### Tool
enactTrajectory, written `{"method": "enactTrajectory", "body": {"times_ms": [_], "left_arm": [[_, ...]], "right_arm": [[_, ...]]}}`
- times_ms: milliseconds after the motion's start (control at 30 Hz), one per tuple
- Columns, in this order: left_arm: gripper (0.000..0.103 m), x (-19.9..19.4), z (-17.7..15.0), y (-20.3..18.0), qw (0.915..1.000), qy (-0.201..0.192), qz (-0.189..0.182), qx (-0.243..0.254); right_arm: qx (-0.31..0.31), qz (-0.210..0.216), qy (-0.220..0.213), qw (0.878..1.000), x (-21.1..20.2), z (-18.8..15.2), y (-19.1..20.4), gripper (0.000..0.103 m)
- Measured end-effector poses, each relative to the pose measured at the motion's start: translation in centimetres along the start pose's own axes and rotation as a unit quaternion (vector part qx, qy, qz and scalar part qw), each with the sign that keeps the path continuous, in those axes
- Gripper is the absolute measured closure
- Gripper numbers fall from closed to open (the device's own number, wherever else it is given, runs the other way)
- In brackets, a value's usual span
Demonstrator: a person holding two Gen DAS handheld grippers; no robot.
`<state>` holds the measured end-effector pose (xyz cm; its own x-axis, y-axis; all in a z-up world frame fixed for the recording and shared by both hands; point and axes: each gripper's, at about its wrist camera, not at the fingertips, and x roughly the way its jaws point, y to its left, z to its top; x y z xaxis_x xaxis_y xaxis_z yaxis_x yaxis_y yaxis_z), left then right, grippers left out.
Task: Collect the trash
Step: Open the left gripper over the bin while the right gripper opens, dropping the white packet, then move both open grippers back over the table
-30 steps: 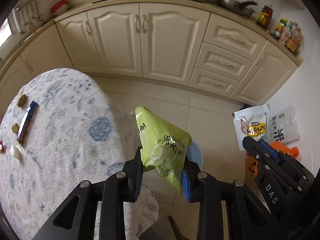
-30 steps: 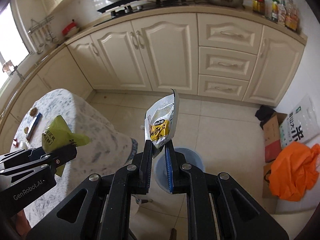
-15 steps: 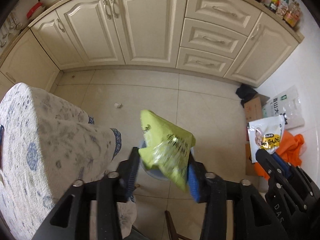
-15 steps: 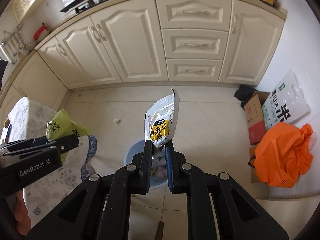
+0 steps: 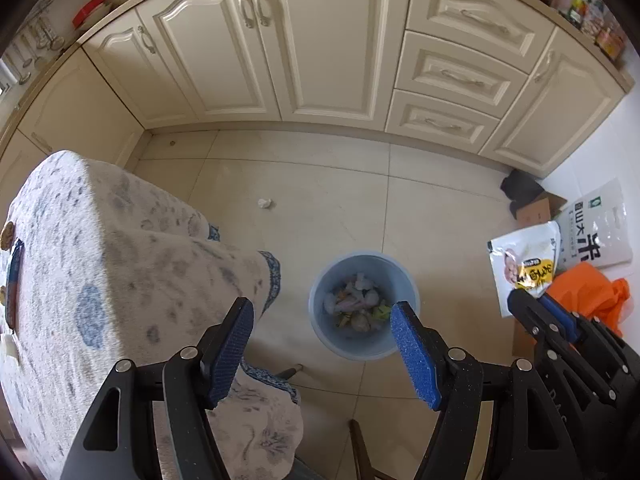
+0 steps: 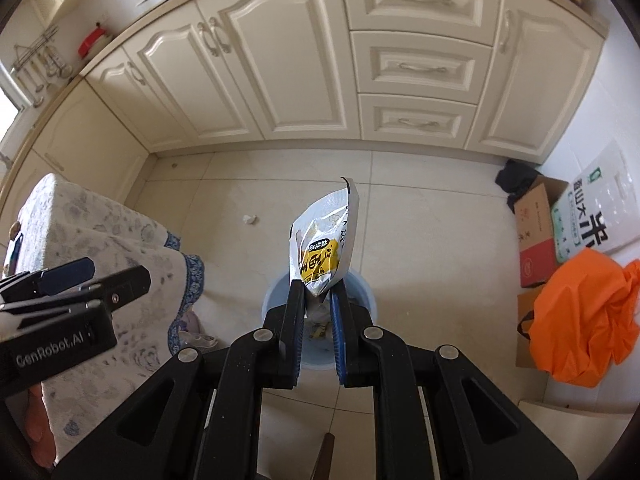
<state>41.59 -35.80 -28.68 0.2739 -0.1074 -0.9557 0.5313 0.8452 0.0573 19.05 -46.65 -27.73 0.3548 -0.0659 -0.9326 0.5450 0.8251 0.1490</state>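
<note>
while my left gripper (image 5: pixel 322 320) hangs released above the blue bin (image 5: pixel 364 348), what may be a green wrapper (image 5: pixel 382 312) lies inside; my right gripper (image 6: pixel 318 302) grasps a white-and-yellow snack bag (image 6: pixel 326 240) over it.

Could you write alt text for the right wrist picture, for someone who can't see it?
The right gripper pinches a white and yellow snack bag upright over a blue trash bin on the tiled floor. The left gripper hangs open beside it; cream cabinets stand behind.
</note>
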Motion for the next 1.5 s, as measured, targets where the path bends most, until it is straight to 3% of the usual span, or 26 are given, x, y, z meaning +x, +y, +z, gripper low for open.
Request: {"method": "enactTrajectory", "body": {"times_ms": [100, 167, 233, 267, 867, 1500], "left_arm": [[0.036, -0.7, -0.7, 0.8, 0.9999, -0.005, 0.002, -0.009], [0.036, -1.1, -1.0, 1.4, 0.9999, -0.007, 0.003, -0.015], [0.036, -1.3, -1.2, 1.9, 0.9997, -0.009, 0.005, -0.020], [0.036, -1.7, -1.6, 2.2, 0.9997, -0.009, 0.004, -0.022], [0.035, -4.6, -3.5, 4.7, 0.9991, -0.016, -0.006, -0.039], [0.027, -13.6, -10.4, 10.3, 0.9930, -0.079, -0.001, -0.087]], "right_arm": [[0.002, 0.002, 0.000, 1.000, 0.2, 0.5, 1.1, 0.086], [0.006, 0.009, 0.003, 1.000, 0.3, 0.8, 1.6, 0.061], [0.006, 0.006, -0.005, 1.000, 0.1, 0.8, 1.9, 0.048], [0.003, 0.000, -0.008, 1.000, 0.0, 0.8, 2.2, 0.046], [-0.002, -0.003, 0.001, 1.000, -1.6, 0.0, 3.0, 0.043], [-0.059, 0.037, -0.061, 0.996, -8.6, -2.4, 9.3, 0.040]]}}
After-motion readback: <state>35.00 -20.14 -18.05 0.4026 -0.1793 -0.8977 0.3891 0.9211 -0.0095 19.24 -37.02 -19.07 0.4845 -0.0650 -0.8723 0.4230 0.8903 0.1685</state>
